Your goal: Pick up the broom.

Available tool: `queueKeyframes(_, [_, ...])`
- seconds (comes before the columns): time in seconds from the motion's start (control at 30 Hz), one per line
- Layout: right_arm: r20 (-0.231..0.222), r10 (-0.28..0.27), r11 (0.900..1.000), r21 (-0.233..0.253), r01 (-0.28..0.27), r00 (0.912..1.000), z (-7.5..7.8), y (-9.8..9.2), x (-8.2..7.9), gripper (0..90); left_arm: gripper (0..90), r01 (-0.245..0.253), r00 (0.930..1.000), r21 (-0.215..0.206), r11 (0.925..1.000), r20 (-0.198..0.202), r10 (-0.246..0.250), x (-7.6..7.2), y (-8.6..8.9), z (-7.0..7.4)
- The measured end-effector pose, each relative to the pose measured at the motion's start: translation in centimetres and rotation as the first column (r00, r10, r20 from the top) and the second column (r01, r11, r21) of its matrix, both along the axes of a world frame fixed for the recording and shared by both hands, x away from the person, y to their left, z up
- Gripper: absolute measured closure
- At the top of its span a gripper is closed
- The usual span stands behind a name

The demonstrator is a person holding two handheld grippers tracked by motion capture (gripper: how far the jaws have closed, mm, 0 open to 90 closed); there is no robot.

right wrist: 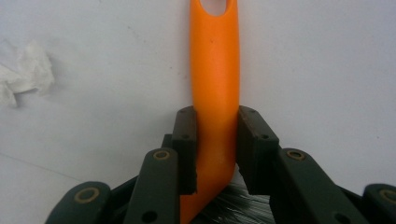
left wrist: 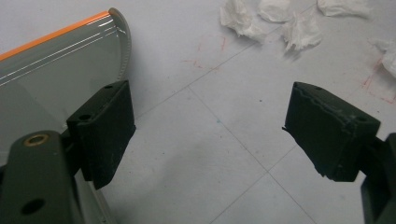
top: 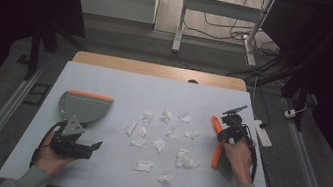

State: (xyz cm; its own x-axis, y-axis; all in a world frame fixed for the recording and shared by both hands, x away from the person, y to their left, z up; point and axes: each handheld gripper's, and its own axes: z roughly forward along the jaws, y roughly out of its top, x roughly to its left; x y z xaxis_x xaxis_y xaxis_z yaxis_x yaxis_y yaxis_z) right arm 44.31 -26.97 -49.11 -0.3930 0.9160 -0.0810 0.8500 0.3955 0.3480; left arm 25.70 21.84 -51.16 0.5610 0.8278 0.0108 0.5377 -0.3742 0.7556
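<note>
A grey dustpan (top: 82, 106) with an orange rim lies at the table's left; in the left gripper view the dustpan (left wrist: 51, 70) sits beside the left jaw. My left gripper (top: 94, 148) rests just in front of it, open (left wrist: 210, 135), with bare table between the jaws. Several crumpled white paper scraps (top: 159, 144) are scattered over the middle of the table, and some paper scraps (left wrist: 299, 32) lie beyond the left jaws. My right gripper (top: 224, 133) is shut (right wrist: 215, 140) on the orange handle (right wrist: 215, 84) of a brush (top: 217, 154), whose bristles (right wrist: 233, 205) show low between the jaws.
The white table top (top: 120, 83) ends in a wooden strip (top: 158, 70) at the far side. A white power strip (top: 264, 134) lies by the right edge. Beyond the table stand a desk frame (top: 181, 20) and floor cables (top: 225, 32).
</note>
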Motion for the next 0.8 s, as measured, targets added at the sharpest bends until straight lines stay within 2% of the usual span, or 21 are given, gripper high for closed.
queueKeyframes(0.03, [0.003, 0.005, 1.000, 0.020, -0.005, 1.0000, 0.0, -0.2, 0.0, 70.1, 16.9, 0.000, 1.0000, 0.000, 1.0000, 0.000, 0.000, 0.0, 0.0, 0.0])
queueKeyframes(0.1, [0.007, 0.016, 1.000, 0.026, -0.016, 0.9999, 0.0, -0.4, 0.0, 70.1, 17.0, -0.003, 1.0000, -0.002, 1.0000, 0.001, 0.003, 0.0, 0.1, 0.0])
queueKeyframes(0.13, [0.036, 0.015, 0.999, 0.040, -0.016, 0.9992, 0.1, -0.8, -0.2, 70.1, 16.9, -0.004, 1.0000, -0.004, 1.0000, 0.002, 0.004, 0.0, 0.1, 0.0])
queueKeyframes(0.17, [0.036, 0.015, 0.999, 0.040, -0.016, 0.9992, 0.1, -0.8, -0.2, 70.1, 16.9, -0.006, 1.0000, -0.004, 1.0000, 0.002, 0.006, 0.0, 0.2, 0.1])
queueKeyframes(0.2, [0.069, 0.014, 0.997, 0.080, -0.020, 0.9975, 0.5, -1.4, -0.4, 70.1, 16.9, -0.009, 1.0000, -0.005, 0.9999, 0.004, 0.009, 0.0, 0.3, 0.1])
queueKeyframes(0.27, [0.108, 0.007, 0.992, 0.123, -0.021, 0.9941, 1.1, -2.2, -0.8, 70.1, 17.0, -0.011, 0.9999, -0.012, 0.9999, 0.004, 0.011, 0.0, 0.4, 0.1])
queueKeyframes(0.3, [0.108, 0.007, 0.992, 0.123, -0.021, 0.9941, 1.1, -2.2, -0.8, 70.1, 17.0, -0.012, 0.9999, -0.015, 0.9998, 0.003, 0.012, 0.0, 0.4, 0.1])
queueKeyframes(0.33, [0.141, 0.010, 0.985, 0.168, -0.034, 0.9899, 1.7, -2.9, -1.2, 70.1, 16.9, -0.011, 0.9999, -0.017, 0.9998, 0.003, 0.012, 0.0, 0.4, 0.1])
queueKeyframes(0.37, [0.141, 0.010, 0.985, 0.168, -0.034, 0.9899, 1.7, -2.9, -1.2, 70.1, 16.9, -0.012, 0.9999, -0.016, 0.9998, 0.003, 0.012, 0.0, 0.4, 0.1])
queueKeyframes(0.4, [0.156, 0.008, 0.980, 0.197, -0.039, 0.9877, 2.0, -3.3, -1.4, 70.1, 16.9, -0.011, 0.9999, -0.017, 0.9998, 0.003, 0.011, 0.0, 0.4, 0.1])
queueKeyframes(0.43, [0.190, 0.000, 0.971, 0.236, -0.046, 0.9818, 2.6, -3.9, -1.8, 70.1, 16.9, -0.010, 0.9999, -0.015, 0.9998, 0.006, 0.010, 0.0, 0.3, 0.1])
queueKeyframes(0.47, [0.200, -0.006, 0.966, 0.256, -0.046, 0.9798, 2.9, -4.2, -2.0, 70.1, 16.9, -0.009, 0.9999, -0.015, 0.9999, 0.007, 0.009, 0.0, 0.3, 0.1])
queueKeyframes(0.53, [0.213, -0.009, 0.963, 0.266, -0.049, 0.9771, 3.2, -4.4, -2.1, 70.2, 17.0, -0.008, 0.9999, -0.015, 0.9999, 0.010, 0.008, -0.1, 0.3, 0.1])
queueKeyframes(0.57, [0.230, -0.015, 0.958, 0.283, -0.052, 0.9730, 3.5, -4.6, -2.3, 70.1, 17.0, -0.008, 0.9999, -0.015, 0.9999, 0.011, 0.008, -0.1, 0.3, 0.1])
queueKeyframes(0.6, [0.253, -0.014, 0.946, 0.315, -0.069, 0.9673, 4.0, -5.0, -2.5, 70.1, 16.9, -0.009, 0.9999, -0.015, 0.9998, 0.011, 0.009, 0.0, 0.3, 0.1])
queueKeyframes(0.63, [0.271, -0.013, 0.941, 0.328, -0.080, 0.9625, 4.2, -5.1, -2.7, 70.2, 16.9, -0.010, 0.9999, -0.016, 0.9998, 0.010, 0.010, 0.0, 0.3, 0.1])
queueKeyframes(0.67, [0.271, -0.013, 0.941, 0.328, -0.080, 0.9625, 4.2, -5.1, -2.7, 70.2, 16.9, -0.011, 0.9999, -0.016, 0.9998, 0.009, 0.012, 0.0, 0.3, 0.1])
queueKeyframes(0.7, [0.306, -0.015, 0.933, 0.348, -0.097, 0.9519, 4.6, -5.3, -2.9, 70.2, 16.9, -0.012, 0.9999, -0.016, 0.9998, 0.008, 0.012, 0.0, 0.3, 0.1])
queueKeyframes(0.73, [0.324, -0.014, 0.929, 0.355, -0.108, 0.9460, 4.8, -5.3, -3.0, 70.2, 16.9, -0.012, 0.9999, -0.017, 0.9998, 0.008, 0.012, 0.0, 0.3, 0.1])
queueKeyframes(0.77, [0.329, -0.011, 0.923, 0.368, -0.117, 0.9443, 4.9, -5.4, -3.0, 70.2, 16.9, -0.012, 0.9999, -0.017, 0.9998, 0.007, 0.013, 0.0, 0.3, 0.1])
queueKeyframes(0.8, [0.329, -0.011, 0.923, 0.368, -0.117, 0.9443, 4.9, -5.4, -3.0, 70.2, 16.9, -0.013, 0.9999, -0.017, 0.9998, 0.006, 0.013, 0.0, 0.3, 0.1])
